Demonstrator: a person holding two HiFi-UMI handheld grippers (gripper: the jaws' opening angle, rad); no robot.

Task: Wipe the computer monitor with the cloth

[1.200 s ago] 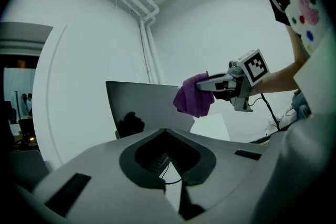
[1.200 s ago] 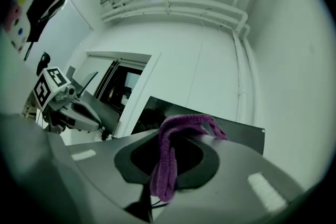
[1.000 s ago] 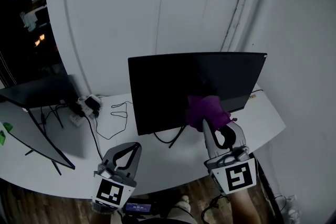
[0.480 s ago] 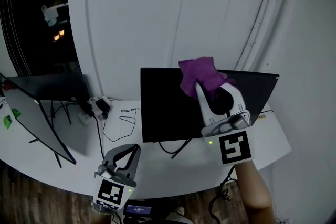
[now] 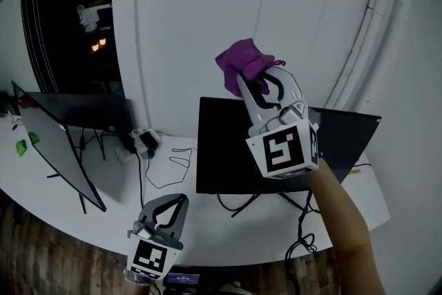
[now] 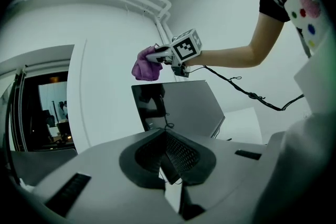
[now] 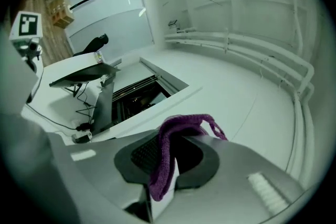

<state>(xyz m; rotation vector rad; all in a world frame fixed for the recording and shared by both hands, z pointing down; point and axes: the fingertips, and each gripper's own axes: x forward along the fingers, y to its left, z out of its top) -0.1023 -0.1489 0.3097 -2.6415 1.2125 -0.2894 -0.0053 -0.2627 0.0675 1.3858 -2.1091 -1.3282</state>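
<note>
Right gripper point(image 5: 246, 88) — jaws pinching purple cloth point(image 5: 239, 60), held above the top edge of the monitor point(image 5: 228, 148), off the screen | Left gripper point(image 5: 176, 202) — jaws pressed together, empty, low by desk point(image 5: 103, 214) | Risk: draped cloth slips from the pinch; bare jaw tips scrape the screen.

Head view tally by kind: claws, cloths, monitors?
Claws: 2, left claw, right claw
Cloths: 1, purple cloth
Monitors: 3, centre monitor, dark left monitor, tilted grey monitor
Total: 6
</note>
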